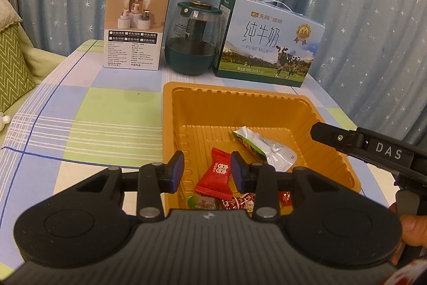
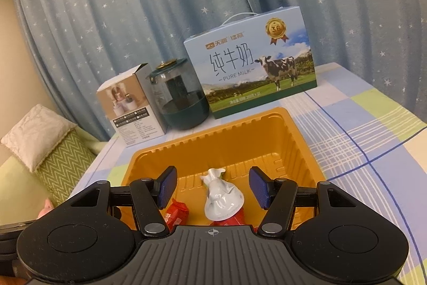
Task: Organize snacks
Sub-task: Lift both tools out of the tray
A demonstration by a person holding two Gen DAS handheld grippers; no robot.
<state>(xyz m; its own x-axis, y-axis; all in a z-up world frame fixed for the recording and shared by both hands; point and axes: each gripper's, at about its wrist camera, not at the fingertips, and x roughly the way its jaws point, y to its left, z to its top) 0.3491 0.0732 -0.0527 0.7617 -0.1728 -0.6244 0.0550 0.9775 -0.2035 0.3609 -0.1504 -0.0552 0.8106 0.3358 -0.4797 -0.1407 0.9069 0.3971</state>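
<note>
The left gripper (image 1: 207, 170) hangs over the near end of the orange tray (image 1: 234, 108) – its fingers part-spread, a red candy (image 1: 215, 175) in the gap, untouched. The right gripper (image 2: 212, 186) has released. Below it lies a white pouch (image 2: 222, 198) – long axis running away, twisted tip toward the milk box (image 2: 250, 66).

"PURE MILK", the large characters "纯牛奶" and a gold medal marked "3.6" are printed on the milk carton (image 2: 250, 63). "DAS" is lettered in white on the right gripper's finger (image 1: 384, 150). "MADE IN CHINA" is read on the humidifier box (image 1: 134, 27), low on its specification panel.
</note>
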